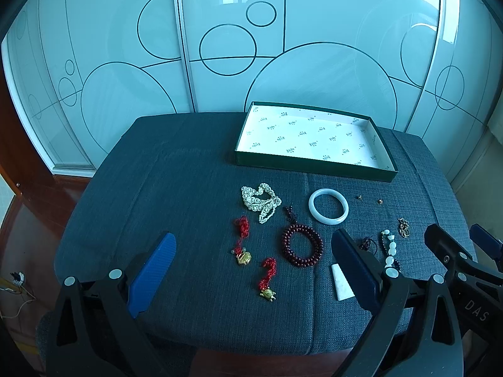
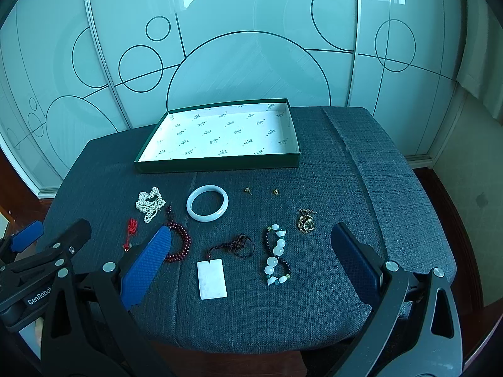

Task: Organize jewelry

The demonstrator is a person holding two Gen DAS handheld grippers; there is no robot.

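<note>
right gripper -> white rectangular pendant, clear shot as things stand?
Probably yes. The right gripper is open, and the white rectangular pendant lies flat on the grey cushion between its fingers, nothing on top. Its dark cord trails away toward the box; the bead bracelet lies beside it, apart.

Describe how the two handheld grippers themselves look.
Both match: the left gripper and right gripper have black plastic frames with triangular cutouts, round silver screws, and textured blue finger pads. White lettering marks their sides. No cables, hands or sleeves show.
</note>
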